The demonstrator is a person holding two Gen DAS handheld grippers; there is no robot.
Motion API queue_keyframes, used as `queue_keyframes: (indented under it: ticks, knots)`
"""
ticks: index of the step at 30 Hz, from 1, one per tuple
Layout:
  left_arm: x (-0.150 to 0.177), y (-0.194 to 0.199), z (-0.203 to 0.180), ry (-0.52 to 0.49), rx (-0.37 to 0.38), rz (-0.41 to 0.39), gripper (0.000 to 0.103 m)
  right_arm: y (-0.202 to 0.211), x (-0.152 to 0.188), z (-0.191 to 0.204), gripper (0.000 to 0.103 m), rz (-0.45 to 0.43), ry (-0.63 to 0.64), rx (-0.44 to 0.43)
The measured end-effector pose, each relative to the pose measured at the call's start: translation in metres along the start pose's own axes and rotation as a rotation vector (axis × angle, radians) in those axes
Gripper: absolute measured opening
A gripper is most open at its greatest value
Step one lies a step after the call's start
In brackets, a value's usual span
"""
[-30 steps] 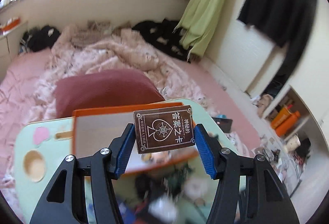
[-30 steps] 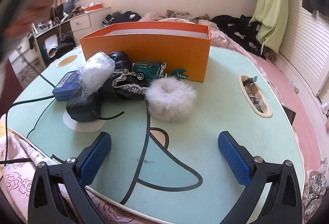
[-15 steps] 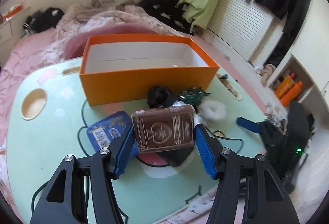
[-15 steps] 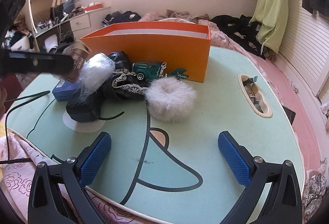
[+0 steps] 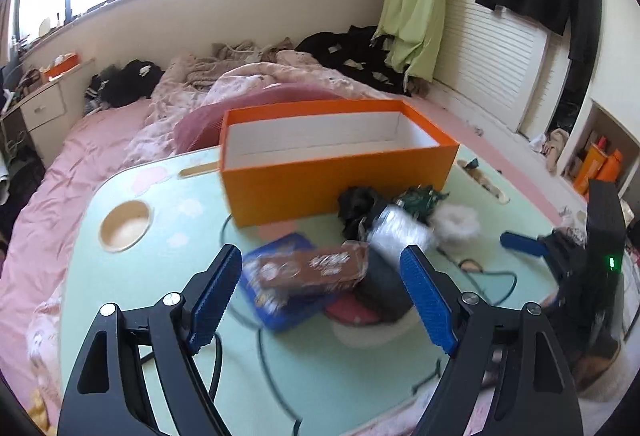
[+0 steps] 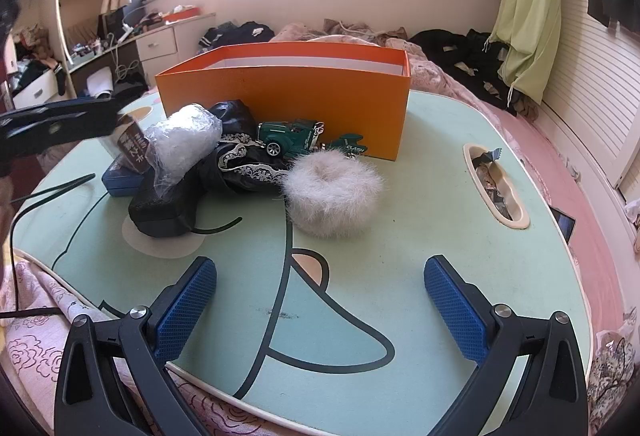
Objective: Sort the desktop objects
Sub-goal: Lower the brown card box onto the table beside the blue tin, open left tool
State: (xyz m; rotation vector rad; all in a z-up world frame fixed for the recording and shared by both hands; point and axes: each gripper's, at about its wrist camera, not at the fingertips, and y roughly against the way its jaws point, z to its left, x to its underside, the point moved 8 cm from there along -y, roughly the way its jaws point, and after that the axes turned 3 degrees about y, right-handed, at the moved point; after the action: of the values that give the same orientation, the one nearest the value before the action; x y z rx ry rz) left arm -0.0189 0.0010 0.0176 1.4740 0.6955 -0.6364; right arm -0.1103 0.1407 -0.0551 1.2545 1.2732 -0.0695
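My left gripper (image 5: 320,253) hangs low over the mint-green table (image 5: 168,276). Its jaws are opening, and the pads no longer touch the brown card box (image 5: 312,272) between them. The card box, blurred, lies tilted on a blue tin (image 5: 280,312) and also shows in the right wrist view (image 6: 132,144). Behind them stands the open orange box (image 5: 340,172), which looks empty. My right gripper (image 6: 320,264) is open over bare table. In front of it sits a white fluffy ring (image 6: 332,192), with a green toy car (image 6: 288,140), a plastic-wrapped bundle (image 6: 184,140) and a black case (image 6: 164,208).
The table rests on a pink bed (image 5: 60,176). It has a round cup hole (image 5: 126,224) at the left and a slot holding scraps (image 6: 496,188) at the right. A black cable (image 6: 36,192) trails off the left edge. A phone (image 6: 562,224) lies beyond the right rim.
My left gripper came down over the table's near side, then its jaws widened and let go of the brown card box, which dropped onto the blue tin. The right gripper stayed still.
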Motion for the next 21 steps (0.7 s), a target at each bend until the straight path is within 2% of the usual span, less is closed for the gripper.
queue_keyframes:
  ticks: [4, 7, 9, 12, 13, 15, 21]
  knots:
    - [0.026, 0.004, 0.018, 0.042, -0.055, 0.006, 0.081, 0.000, 0.000, 0.000, 0.103, -0.001, 0.002, -0.001]
    - [0.053, -0.007, 0.025, 0.074, -0.048, 0.070, 0.081, 0.000, 0.000, 0.001, 0.103, -0.001, 0.003, -0.003]
    - [0.064, -0.018, 0.024, 0.057, -0.064, 0.114, 0.081, 0.000, 0.000, 0.000, 0.103, -0.002, 0.006, -0.004]
    - [0.063, -0.023, 0.017, 0.003, -0.093, 0.111, 0.084, 0.000, 0.000, 0.000, 0.103, -0.003, 0.007, -0.005]
    - [0.062, -0.025, 0.015, -0.002, -0.086, 0.115, 0.088, 0.000, 0.000, 0.000, 0.103, -0.003, 0.006, -0.007]
    - [0.064, -0.029, 0.013, 0.001, -0.064, 0.131, 0.103, 0.000, 0.000, 0.001, 0.103, -0.003, 0.009, -0.006]
    - [0.065, -0.033, 0.013, 0.005, -0.047, 0.124, 0.103, 0.000, 0.000, 0.000, 0.103, -0.005, 0.011, -0.008]
